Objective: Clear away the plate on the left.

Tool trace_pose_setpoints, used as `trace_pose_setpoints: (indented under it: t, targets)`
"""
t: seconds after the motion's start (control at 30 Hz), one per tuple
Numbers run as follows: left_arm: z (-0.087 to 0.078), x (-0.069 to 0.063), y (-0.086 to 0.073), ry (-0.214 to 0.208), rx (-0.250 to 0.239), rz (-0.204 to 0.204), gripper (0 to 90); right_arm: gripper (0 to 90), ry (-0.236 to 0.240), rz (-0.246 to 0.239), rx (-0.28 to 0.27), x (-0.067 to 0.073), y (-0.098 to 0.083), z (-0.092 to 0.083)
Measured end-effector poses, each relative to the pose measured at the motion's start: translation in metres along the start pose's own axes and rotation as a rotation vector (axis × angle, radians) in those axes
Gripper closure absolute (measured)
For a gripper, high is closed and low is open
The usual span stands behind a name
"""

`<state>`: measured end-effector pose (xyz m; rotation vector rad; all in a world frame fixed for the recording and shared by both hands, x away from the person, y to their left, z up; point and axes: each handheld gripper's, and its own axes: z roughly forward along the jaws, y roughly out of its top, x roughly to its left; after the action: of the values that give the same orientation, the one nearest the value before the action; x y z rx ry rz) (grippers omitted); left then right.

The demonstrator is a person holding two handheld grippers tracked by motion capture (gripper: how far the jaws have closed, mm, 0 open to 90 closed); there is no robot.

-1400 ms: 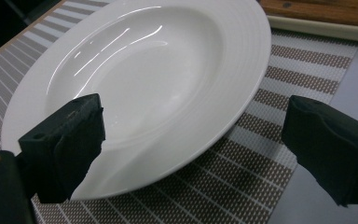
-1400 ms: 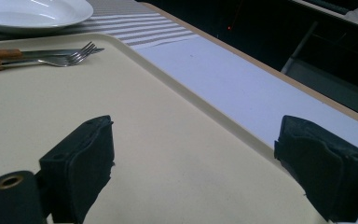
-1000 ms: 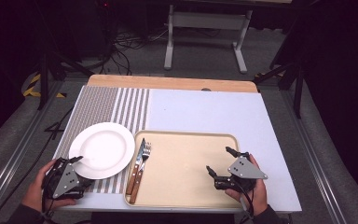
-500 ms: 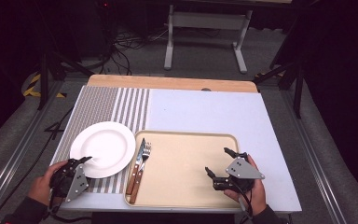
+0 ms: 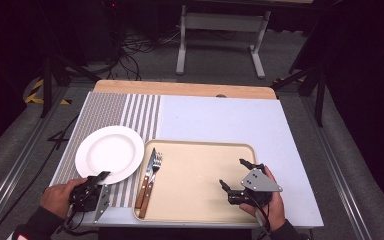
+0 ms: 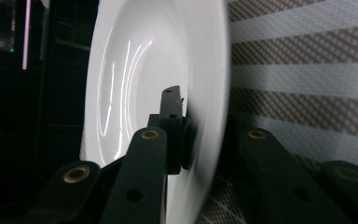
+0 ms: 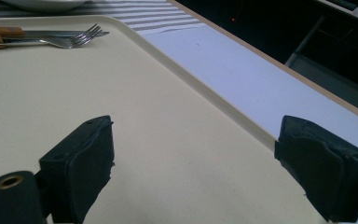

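A white plate [image 5: 110,152] lies on a striped placemat [image 5: 135,107] at the left. My left gripper [image 5: 99,178] is at the plate's near rim; its jaws have just been closing. In the left gripper view the plate [image 6: 144,84] stands edge-on with its rim between the jaws of the left gripper [image 6: 200,140], one pad on the upper face, the other under the rim. My right gripper [image 5: 232,173] hovers open over the right part of a beige tray [image 5: 205,144] with nothing between its jaws. In the right gripper view the right gripper [image 7: 193,158] stands wide above the bare tray [image 7: 144,116].
A fork [image 5: 154,167] and a wooden-handled knife [image 5: 145,180] lie side by side at the tray's left edge; the fork [image 7: 74,39] lies far off in the right gripper view. A pale blue mat [image 5: 220,120] covers the table behind the tray. A wooden strip [image 5: 180,89] runs along the far edge.
My left gripper has moved in toward the plate and its jaws have closed from wide apart onto the near rim. The right gripper has stayed where it was, still open.
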<state>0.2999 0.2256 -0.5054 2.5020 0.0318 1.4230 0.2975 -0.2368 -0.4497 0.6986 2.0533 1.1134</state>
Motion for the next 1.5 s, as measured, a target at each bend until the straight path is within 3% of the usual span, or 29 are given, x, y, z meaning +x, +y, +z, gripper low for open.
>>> trace_pose_setpoints:
  t: [0.2,0.53,0.7,0.8,1.03,1.5]
  targets:
    - [0.011,0.001,0.014,0.017,0.040,0.016,81.6,12.1,-0.003,0.001,0.002,-0.001,-0.001,-0.001]
    - [0.011,0.008,0.013,0.022,0.057,-0.048,81.4,12.1,-0.006,-0.002,-0.002,-0.001,-0.001,-0.002]
    - [0.009,0.014,0.010,0.046,0.069,-0.068,81.5,12.1,-0.008,-0.004,-0.004,-0.002,-0.001,-0.002]
    - [0.008,0.018,0.009,0.051,0.067,-0.094,81.6,12.1,-0.014,-0.002,-0.006,-0.003,-0.001,-0.003]
    - [0.005,0.023,0.012,0.089,0.045,-0.108,81.4,12.2,-0.024,0.002,-0.009,-0.004,-0.001,-0.004]
    - [0.002,0.034,0.034,0.122,-0.010,-0.125,81.4,12.2,-0.038,0.004,-0.011,-0.007,-0.002,-0.005]
